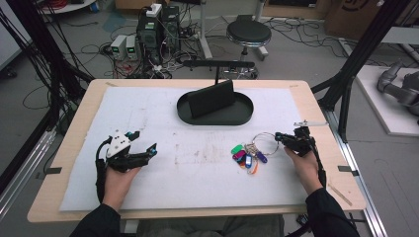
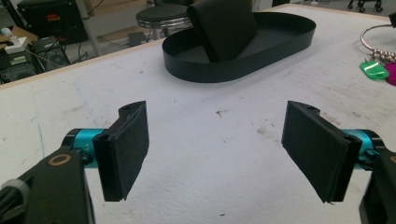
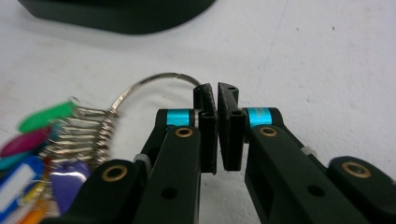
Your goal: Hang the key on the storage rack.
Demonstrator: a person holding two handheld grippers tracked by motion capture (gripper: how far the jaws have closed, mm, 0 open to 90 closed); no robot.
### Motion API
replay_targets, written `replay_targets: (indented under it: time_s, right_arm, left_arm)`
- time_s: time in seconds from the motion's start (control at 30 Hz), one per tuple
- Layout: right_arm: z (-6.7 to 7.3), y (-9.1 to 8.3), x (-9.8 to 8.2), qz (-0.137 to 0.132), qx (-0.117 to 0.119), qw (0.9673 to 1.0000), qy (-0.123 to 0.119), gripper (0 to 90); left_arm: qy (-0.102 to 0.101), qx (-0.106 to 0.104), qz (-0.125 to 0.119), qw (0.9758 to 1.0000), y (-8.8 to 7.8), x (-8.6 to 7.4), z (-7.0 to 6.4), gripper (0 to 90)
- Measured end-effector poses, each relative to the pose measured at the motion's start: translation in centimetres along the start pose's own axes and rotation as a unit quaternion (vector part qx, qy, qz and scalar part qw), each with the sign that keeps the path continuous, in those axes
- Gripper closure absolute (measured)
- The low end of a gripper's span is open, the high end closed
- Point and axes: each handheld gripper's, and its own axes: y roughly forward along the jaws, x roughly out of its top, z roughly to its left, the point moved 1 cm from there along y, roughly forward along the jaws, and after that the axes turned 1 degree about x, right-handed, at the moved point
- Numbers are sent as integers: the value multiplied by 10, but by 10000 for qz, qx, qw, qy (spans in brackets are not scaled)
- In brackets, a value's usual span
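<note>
I held the right gripper (image 1: 292, 140) closed on the large silver metal key ring (image 3: 144, 86), which lay on the white table mat (image 1: 148, 113) right of centre. Its bunch of coloured plastic key tags (image 1: 245, 156) trailed just left of the jaws. The left gripper (image 1: 143, 148) rested well apart at the mat's left, jaws wide open and empty. The black oval tray (image 1: 215, 116) stood farther back.

overhead view, two low table-level close-ups

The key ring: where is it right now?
In the high view the key ring lies right of centre on the white mat, nearer the person than the black tray, pinched by the right gripper.
</note>
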Motion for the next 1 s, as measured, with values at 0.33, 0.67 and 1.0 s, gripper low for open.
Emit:
replay_targets:
  time_s: [0.33,0.67,1.0]
  right_arm:
    - [11,-16,6,-641,734,9949,267,882]
    - [27,-13,8,-595,765,9953,-25,871]
    - [29,-10,9,-409,716,9965,-148,872]
  left_arm:
    - [32,-11,-34,10000,0,1,-1,233]
    - [53,-55,-33,10000,0,1,-2,233]
    - [53,-79,-51,9999,0,2,-3,233]
